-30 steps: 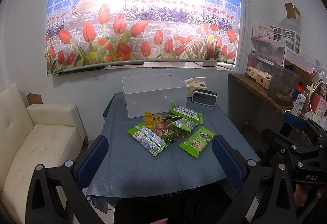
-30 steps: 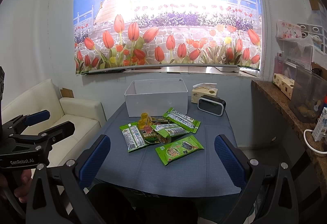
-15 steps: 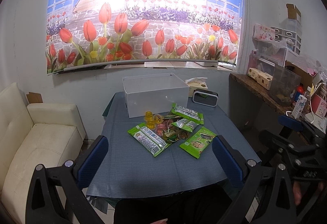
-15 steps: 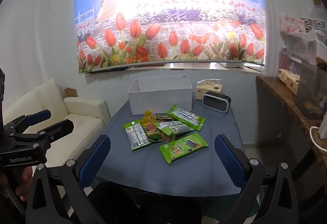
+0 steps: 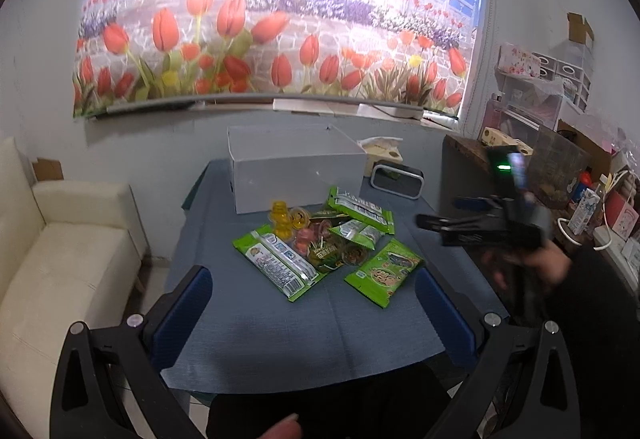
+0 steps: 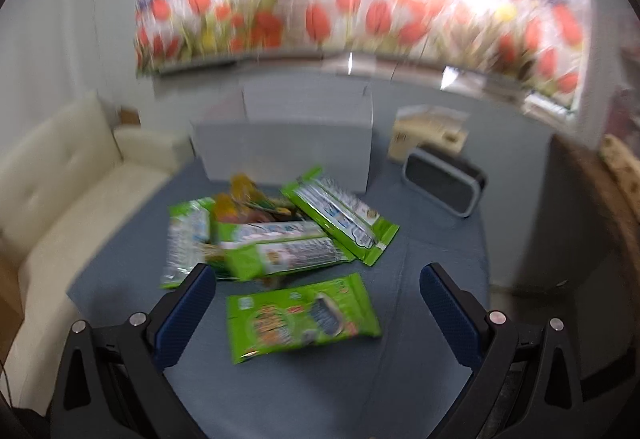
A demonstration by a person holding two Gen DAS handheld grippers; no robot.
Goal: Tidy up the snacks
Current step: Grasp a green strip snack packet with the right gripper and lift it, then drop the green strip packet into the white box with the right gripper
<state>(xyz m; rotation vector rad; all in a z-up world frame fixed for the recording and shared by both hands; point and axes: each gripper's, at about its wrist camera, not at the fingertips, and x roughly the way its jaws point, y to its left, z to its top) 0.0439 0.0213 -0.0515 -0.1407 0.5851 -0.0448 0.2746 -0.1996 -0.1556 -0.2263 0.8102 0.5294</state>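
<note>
Nothing is sorted yet: the snacks [image 5: 328, 239] are all lying heaped on the counter [image 5: 280, 327] before the white box [image 5: 296, 175]. Both claws, left claw [image 5: 312, 303] and right claw [image 6: 316, 303], are gaping released, the right hovering over the nearest green packet [image 6: 300, 315].

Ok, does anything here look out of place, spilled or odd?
Nothing damaged or spilled. The snacks lie in a loose overlapping heap on the table in front of the white box rather than in it, as expected before sorting. The right wrist view is motion-blurred. Both grippers, left gripper and right gripper, are open and hold nothing.
</note>
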